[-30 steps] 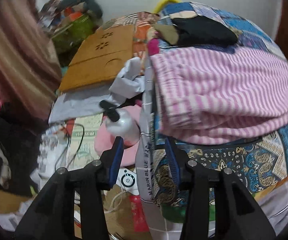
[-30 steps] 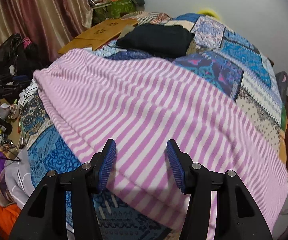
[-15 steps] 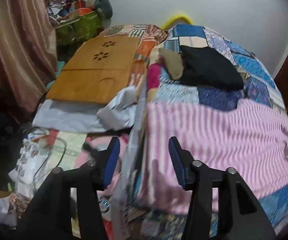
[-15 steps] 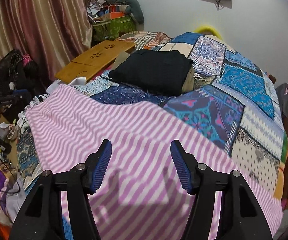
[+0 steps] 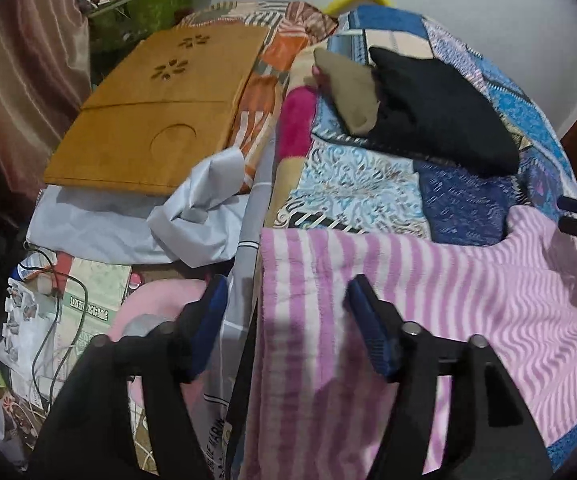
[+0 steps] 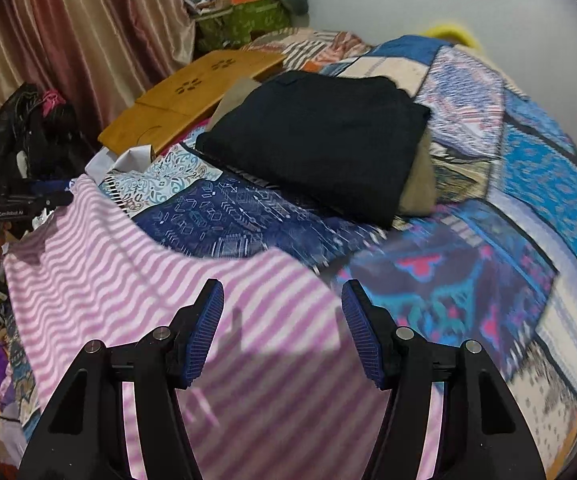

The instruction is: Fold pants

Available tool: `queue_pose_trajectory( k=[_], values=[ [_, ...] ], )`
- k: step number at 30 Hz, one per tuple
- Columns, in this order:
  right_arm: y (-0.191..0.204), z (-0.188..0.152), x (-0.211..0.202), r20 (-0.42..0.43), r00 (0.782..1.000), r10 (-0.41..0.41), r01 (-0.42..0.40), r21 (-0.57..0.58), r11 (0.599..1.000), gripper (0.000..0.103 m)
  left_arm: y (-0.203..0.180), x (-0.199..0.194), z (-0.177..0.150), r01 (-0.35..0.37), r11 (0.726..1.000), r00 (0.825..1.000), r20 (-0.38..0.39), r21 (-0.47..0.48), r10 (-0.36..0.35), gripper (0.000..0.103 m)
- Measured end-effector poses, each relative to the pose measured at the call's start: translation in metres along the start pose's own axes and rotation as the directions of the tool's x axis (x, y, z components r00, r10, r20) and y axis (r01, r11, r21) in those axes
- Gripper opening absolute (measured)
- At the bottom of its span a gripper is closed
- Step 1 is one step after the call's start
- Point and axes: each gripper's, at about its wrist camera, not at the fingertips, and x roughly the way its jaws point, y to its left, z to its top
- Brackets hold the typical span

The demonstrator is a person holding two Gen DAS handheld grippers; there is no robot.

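Note:
Pink-and-white striped pants [image 5: 468,300] lie spread on the patchwork bed quilt [image 5: 352,192], one end hanging over the bed's near edge. They also show in the right wrist view [image 6: 128,280]. My left gripper [image 5: 284,320] is open and empty, just above the pants' left corner at the bed edge. My right gripper [image 6: 282,324] is open and empty, over the pants' upper edge. The left gripper shows at the left edge of the right wrist view [image 6: 16,204].
A folded black garment [image 6: 320,148] lies on a tan one [image 5: 348,92] further back on the quilt. A wooden lap table [image 5: 160,112] and grey cloth [image 5: 136,224] lie left of the bed. Cables, papers and clutter [image 5: 48,320] cover the floor. A curtain [image 6: 68,32] hangs at left.
Both grippers have moved up and forward over the pants toward their far edge. The views now look further across the bed. Both stay open.

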Motion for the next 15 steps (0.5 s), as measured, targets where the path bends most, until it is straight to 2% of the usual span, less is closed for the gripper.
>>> queue_pose_trajectory(
  k=[2,5,6,7,8,9,10,11,15],
  values=[
    [0.001,0.007,0.018,-0.040,0.999,0.020,-0.021,-0.016,1.000,0.058,0.002,0.003,0.000,-0.002,1.000,1.000,0.001,0.003,0.002,0.077],
    [0.006,0.011,0.042,-0.111,0.993,0.028,-0.035,-0.054,0.998,0.056,0.006,0.007,0.001,0.033,0.999,0.999,-0.016,-0.011,-0.033,0.077],
    [0.008,0.010,0.049,-0.134,0.990,0.035,-0.044,-0.064,0.997,0.047,0.007,0.008,0.001,0.040,0.999,0.999,-0.020,-0.017,-0.041,0.077],
    [0.008,0.009,0.053,-0.146,0.989,0.032,-0.043,-0.073,0.996,0.039,0.007,0.008,0.001,0.049,0.999,0.999,-0.018,-0.017,-0.049,0.072],
    [0.012,0.008,0.055,-0.152,0.988,0.023,-0.038,-0.097,0.995,0.034,0.007,0.007,0.000,0.064,0.998,0.998,-0.014,-0.014,-0.064,0.061],
    [0.014,0.007,0.055,-0.152,0.988,0.019,-0.037,-0.118,0.992,0.023,0.005,0.005,0.000,0.087,0.996,0.996,-0.010,-0.005,-0.087,0.054],
    [0.018,0.006,0.053,-0.144,0.989,0.007,-0.028,-0.144,0.989,0.018,0.003,0.004,-0.001,0.103,0.995,0.995,-0.007,-0.001,-0.103,0.039],
    [0.021,0.004,0.050,-0.131,0.991,-0.004,-0.018,-0.164,0.986,0.016,-0.001,0.002,-0.001,0.115,0.993,0.993,-0.002,0.005,-0.115,0.035],
    [0.033,0.000,0.038,-0.076,0.995,-0.057,0.038,-0.233,0.972,0.011,-0.018,-0.011,-0.002,0.026,0.996,0.997,0.064,0.080,-0.031,0.034]
  ],
)
